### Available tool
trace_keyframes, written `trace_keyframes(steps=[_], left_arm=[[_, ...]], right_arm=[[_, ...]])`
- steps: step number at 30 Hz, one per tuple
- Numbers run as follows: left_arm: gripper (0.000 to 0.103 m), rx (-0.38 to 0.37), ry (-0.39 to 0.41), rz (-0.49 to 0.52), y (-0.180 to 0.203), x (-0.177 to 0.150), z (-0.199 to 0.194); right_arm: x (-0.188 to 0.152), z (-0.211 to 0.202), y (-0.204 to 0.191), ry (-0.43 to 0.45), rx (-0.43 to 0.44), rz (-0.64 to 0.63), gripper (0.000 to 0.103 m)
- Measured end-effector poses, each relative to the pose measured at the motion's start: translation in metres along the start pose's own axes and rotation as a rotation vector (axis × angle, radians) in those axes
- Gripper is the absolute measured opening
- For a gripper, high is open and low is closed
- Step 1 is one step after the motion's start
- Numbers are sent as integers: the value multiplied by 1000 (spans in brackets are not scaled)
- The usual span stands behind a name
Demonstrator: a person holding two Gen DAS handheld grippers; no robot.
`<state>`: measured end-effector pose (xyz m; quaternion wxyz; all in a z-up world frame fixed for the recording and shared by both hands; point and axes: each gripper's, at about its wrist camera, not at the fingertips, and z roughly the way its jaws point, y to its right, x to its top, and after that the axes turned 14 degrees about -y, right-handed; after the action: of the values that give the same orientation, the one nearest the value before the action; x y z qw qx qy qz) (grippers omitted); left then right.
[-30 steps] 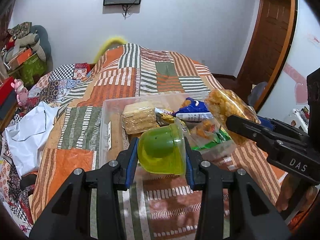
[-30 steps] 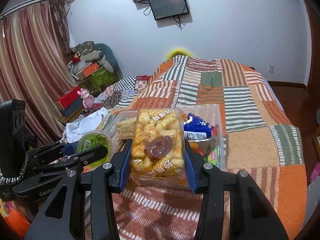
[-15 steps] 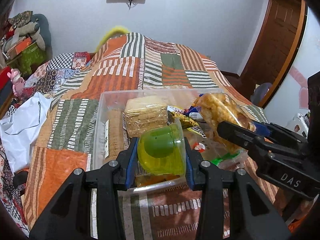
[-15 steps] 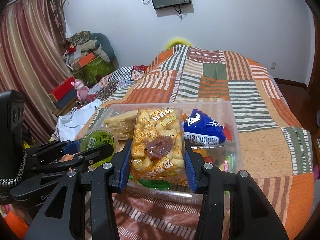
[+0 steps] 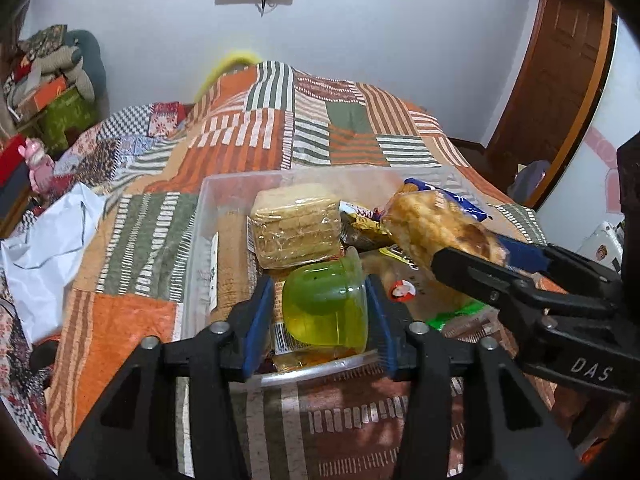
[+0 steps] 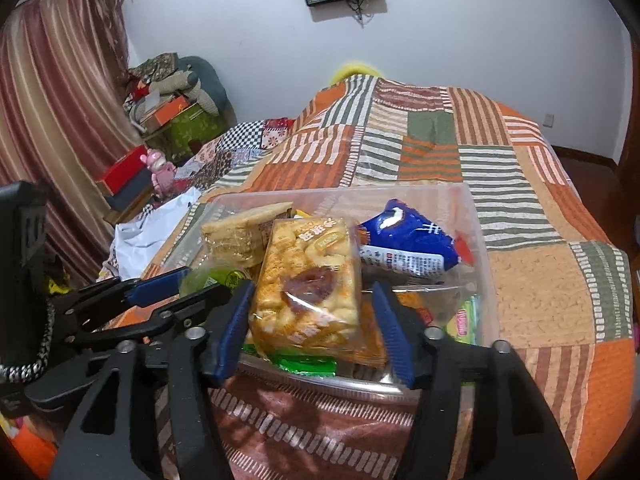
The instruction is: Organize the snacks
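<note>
My left gripper (image 5: 325, 312) is shut on a green jelly cup (image 5: 326, 308) and holds it over the near end of a clear plastic bin (image 5: 200, 240) on the bed. My right gripper (image 6: 310, 312) is shut on a clear bag of yellow puffed snacks (image 6: 308, 284) over the same bin (image 6: 486, 264). In the bin lie a pack of wafer biscuits (image 5: 296, 224), a blue snack bag (image 6: 412, 246) and several other packets. The right gripper and its snack bag (image 5: 436, 228) also show in the left wrist view, to the right of the cup.
The bin sits on a patchwork quilt (image 5: 248, 132) covering the bed. A white plastic bag (image 5: 44, 236) lies at the bed's left edge. Boxes and soft toys (image 6: 168, 92) are stacked by the curtain. A wooden door (image 5: 560, 80) stands at the right.
Both grippers have moved forward and down, from in front of the bin to over its near end, each still holding its snack.
</note>
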<state>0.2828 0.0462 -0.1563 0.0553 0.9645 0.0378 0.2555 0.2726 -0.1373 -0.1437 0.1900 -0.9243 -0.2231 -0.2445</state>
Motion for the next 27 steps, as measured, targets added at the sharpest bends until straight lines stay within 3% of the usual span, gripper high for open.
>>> trace_keyframes(steps=[10, 21, 23, 27], left_arm=[[52, -58, 47, -3, 3, -6, -44], [52, -62, 263, 35, 18, -35, -156], [54, -54, 301, 35, 21, -44, -173], [69, -31, 380, 35, 25, -65, -200]], right_arm=[[-8, -50, -4, 78, -6, -14, 64], [-32, -143, -34, 280, -11, -77, 65], [-39, -156, -39, 313, -3, -86, 68], [-54, -174, -46, 369, 4, -100, 74]])
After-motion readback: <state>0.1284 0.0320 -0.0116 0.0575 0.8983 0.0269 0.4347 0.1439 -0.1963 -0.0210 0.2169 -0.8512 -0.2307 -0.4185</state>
